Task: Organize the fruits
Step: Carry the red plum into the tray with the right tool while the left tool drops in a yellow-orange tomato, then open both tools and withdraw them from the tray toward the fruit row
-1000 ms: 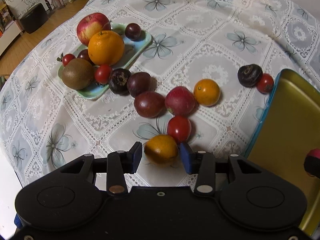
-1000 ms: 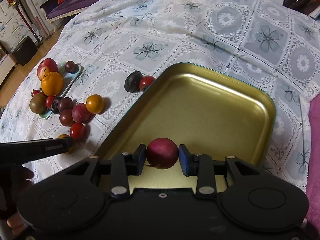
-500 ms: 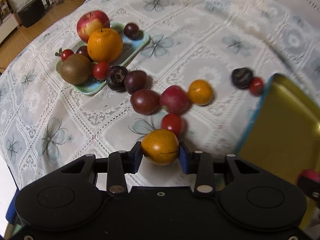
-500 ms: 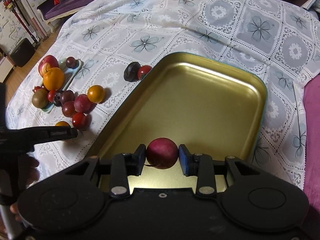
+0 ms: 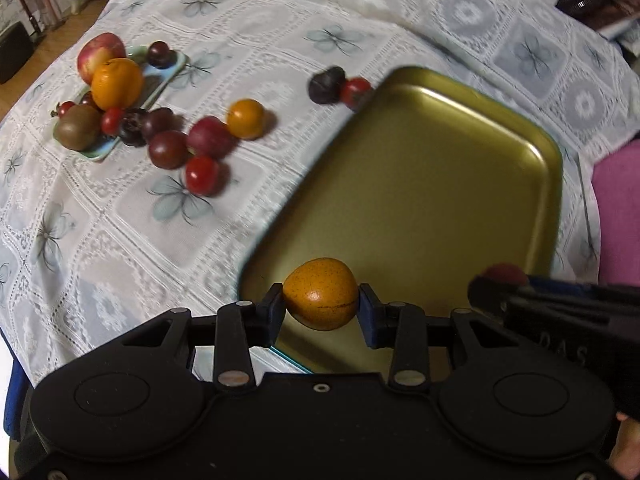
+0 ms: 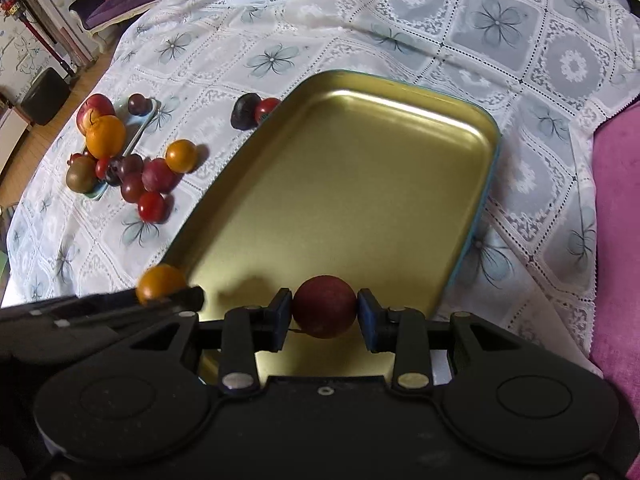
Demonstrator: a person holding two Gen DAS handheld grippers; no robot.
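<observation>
Left gripper pinches a speckled orange-yellow round fruit between its blue pads, held over the near-left corner of the shallow gold metal tray with blue outer edge. Right gripper pinches a dark red round plum-like fruit, held over the tray's near end. Whether either fruit touches the tray floor, cannot tell. Right gripper's side in the left view shows faint letters, roughly "D A S", rest unreadable.

Loose fruits lie on the white lace tablecloth with grey flower print left of the tray: small orange, red tomato, plums. Pale green rectangular plate further left holds apple, big orange, kiwi. Dark plum and small tomato sit together just beside the tray's far-left edge.
</observation>
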